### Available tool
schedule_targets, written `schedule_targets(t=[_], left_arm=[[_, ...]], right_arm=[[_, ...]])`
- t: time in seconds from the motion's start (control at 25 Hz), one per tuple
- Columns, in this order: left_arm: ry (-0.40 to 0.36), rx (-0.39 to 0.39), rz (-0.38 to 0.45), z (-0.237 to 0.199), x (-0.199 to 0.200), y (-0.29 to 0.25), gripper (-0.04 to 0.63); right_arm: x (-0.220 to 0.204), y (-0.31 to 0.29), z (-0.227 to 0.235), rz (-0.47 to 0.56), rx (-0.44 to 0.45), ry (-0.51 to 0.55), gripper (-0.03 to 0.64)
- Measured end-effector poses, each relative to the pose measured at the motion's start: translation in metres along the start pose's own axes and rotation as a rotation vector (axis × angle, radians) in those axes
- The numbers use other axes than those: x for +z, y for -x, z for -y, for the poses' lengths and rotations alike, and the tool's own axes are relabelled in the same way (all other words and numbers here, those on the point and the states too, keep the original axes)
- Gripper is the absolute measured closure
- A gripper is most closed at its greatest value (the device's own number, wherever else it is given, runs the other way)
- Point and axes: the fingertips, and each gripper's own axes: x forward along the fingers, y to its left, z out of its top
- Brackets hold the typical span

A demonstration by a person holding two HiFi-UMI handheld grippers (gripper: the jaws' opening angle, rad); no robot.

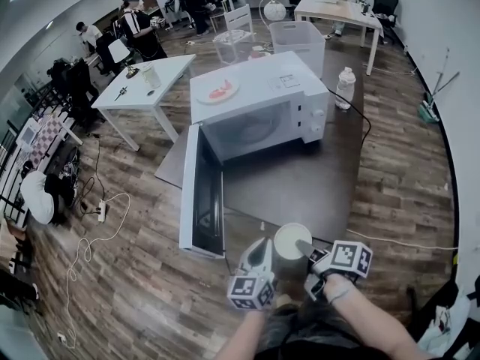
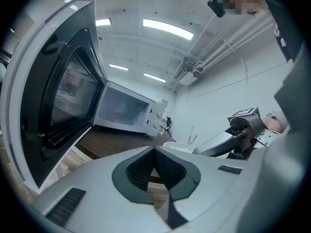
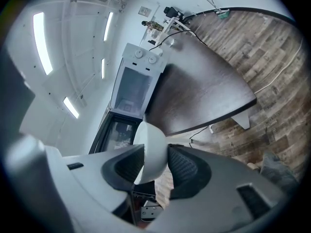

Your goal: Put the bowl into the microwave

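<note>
Microwave door [image 1: 201, 193] swung fully open to the left, hanging past the left edge of the dark table [image 1: 300, 186]. Microwave [image 1: 259, 103] sits at the far side of the table, cavity open and facing the person. A plate [image 1: 218, 91] with something red on it lies on top of the microwave, toward its left. Left gripper [image 1: 262, 252] is low at the near edge of the table, just left of the bowl. Its jaws are closed together with nothing between them, and it is not touching the bowl as far as the views show. White bowl [image 1: 292, 240] is at the near edge of the table, in front of the open microwave and well short of the cavity. Right gripper [image 1: 306, 250] is clamped on the bowl's right rim, one pad inside the wall and one outside. Plastic bottle [image 1: 345, 87] stands on the table's far right part, just beside the microwave.
</note>
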Motion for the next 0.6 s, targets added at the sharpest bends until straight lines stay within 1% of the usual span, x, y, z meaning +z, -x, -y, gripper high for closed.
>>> schedule_targets(t=[0.12, 0.32, 0.52, 0.6], left_arm=[[0.001, 0.007, 0.0, -0.004, 0.002, -0.011, 0.595], [-0.001, 0.044, 0.021, -0.019, 0.012, -0.033, 0.595], [-0.076, 0.076, 0.021, -0.032, 0.02, -0.056, 0.595], [-0.077, 0.087, 0.023, -0.036, 0.024, -0.065, 0.595]], right_arm=[[0.007, -0.009, 0.003, -0.007, -0.007, 0.0, 0.46], [0.029, -0.031, 0.0, -0.024, 0.006, 0.008, 0.46], [0.057, -0.056, -0.006, -0.048, 0.002, 0.052, 0.46], [0.067, -0.066, -0.007, -0.061, 0.001, 0.059, 0.46]])
